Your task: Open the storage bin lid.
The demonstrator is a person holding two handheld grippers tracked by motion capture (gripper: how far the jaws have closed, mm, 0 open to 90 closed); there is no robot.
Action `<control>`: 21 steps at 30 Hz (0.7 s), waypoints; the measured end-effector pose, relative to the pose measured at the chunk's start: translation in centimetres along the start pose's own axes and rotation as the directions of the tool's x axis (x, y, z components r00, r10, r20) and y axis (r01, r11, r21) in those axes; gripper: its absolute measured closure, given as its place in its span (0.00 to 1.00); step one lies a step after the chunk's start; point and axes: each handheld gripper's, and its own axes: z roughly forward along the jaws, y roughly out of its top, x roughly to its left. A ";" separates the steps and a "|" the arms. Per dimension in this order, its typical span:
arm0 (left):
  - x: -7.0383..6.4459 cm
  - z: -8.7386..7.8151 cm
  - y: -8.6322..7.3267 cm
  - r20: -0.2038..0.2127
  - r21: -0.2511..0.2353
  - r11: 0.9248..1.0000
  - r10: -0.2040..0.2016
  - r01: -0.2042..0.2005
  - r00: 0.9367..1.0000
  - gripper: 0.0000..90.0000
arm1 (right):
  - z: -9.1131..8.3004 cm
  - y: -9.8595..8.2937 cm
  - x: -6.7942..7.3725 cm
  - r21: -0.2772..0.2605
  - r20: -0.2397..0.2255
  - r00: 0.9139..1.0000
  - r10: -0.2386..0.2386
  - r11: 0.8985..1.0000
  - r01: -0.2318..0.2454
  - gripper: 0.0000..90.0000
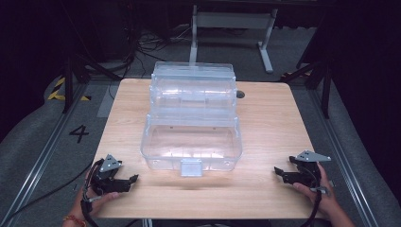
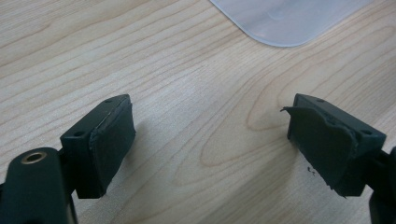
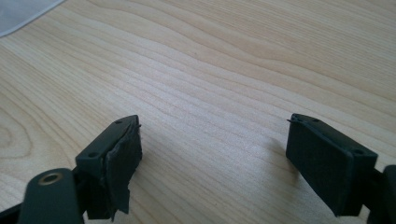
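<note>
High view: clear box (image 1: 191, 142) lid (image 1: 193, 90) raised.

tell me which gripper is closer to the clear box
The left gripper: its jaws end just short of the box front corner, while the right gripper sits farther out along the table edge.

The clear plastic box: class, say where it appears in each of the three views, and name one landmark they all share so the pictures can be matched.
High view: the clear plastic box stands open at the table's middle, its lid raised behind it.
Left gripper view: a rounded pale corner of it at the top, right of centre.
Right gripper view: a pale sliver in the top left corner.
Shared landmark: the wooden tabletop.
</note>
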 end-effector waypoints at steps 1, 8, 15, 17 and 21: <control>0.0 0.0 0.0 -0.001 -0.001 1.000 0.002 -0.002 1.000 0.17 | 0.0 0.0 0.0 0.000 0.000 1.000 0.000 1.000 0.000 0.21; 0.0 0.0 0.0 0.003 0.001 1.000 0.000 0.000 1.000 0.17 | 0.0 0.0 0.0 0.000 -0.001 1.000 -0.001 1.000 0.001 0.20; 0.1 0.0 0.0 0.004 0.006 1.000 0.002 -0.002 1.000 0.17 | 0.0 0.0 0.0 0.001 0.000 1.000 -0.001 1.000 0.001 0.20; 0.1 0.0 0.1 0.003 0.007 1.000 -0.001 0.001 1.000 0.17 | 0.0 0.0 0.0 0.002 0.002 1.000 0.000 1.000 0.000 0.19; 0.0 0.1 0.1 -0.004 0.005 1.000 -0.006 0.006 1.000 0.17 | 0.1 0.0 0.0 0.004 0.005 1.000 0.003 1.000 -0.003 0.18</control>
